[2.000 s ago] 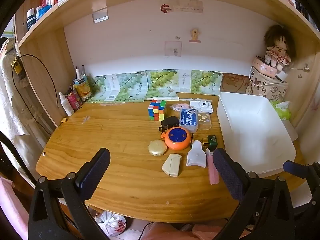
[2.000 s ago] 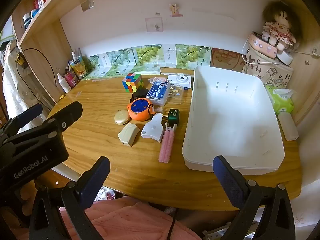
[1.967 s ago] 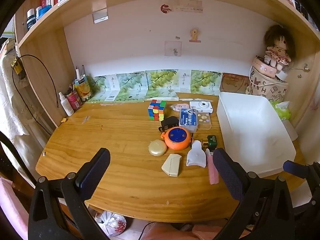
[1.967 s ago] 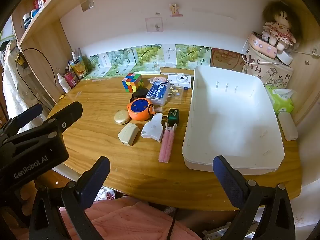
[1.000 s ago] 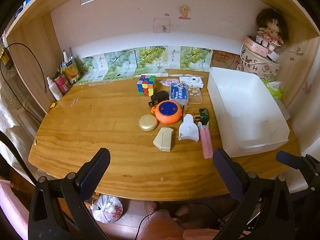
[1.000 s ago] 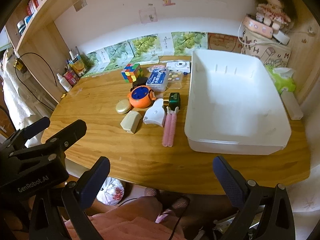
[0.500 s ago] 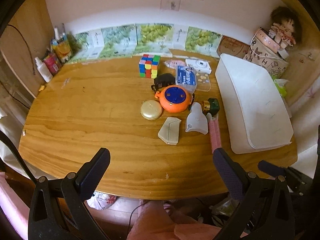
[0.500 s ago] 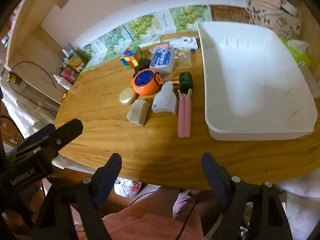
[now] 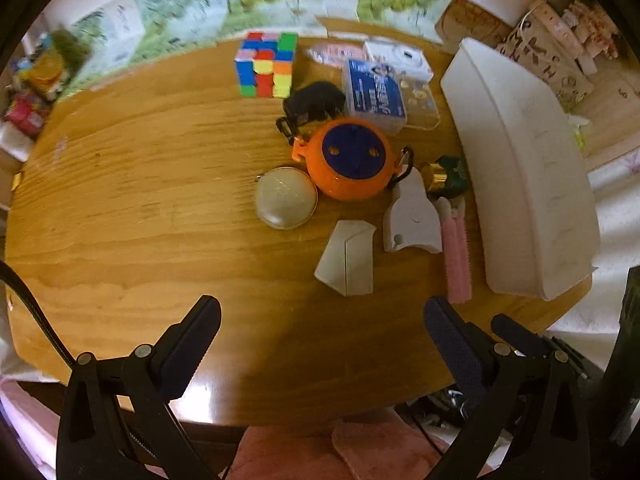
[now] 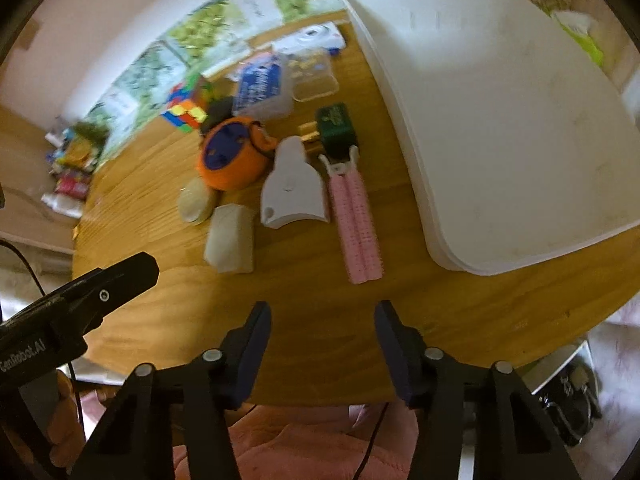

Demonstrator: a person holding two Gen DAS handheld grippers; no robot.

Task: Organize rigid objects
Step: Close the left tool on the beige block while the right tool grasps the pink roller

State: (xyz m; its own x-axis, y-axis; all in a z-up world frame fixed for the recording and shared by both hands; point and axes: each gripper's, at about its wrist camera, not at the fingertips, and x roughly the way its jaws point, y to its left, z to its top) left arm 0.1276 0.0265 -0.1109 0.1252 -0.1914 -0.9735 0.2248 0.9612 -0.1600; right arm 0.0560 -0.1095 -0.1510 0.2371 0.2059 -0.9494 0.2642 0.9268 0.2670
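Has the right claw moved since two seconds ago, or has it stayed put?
Yes. The right claw has dropped toward the wooden table and tipped downward; the back wall has nearly left its view. Its jaws have just been closing, nothing between them.

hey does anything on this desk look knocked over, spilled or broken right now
Nothing stands out. The small items, such as the puzzle cube, orange round case and pink comb, lie loose but intact in a cluster beside the white bin, which sits flat and holds nothing. No spill shows on the wooden table.
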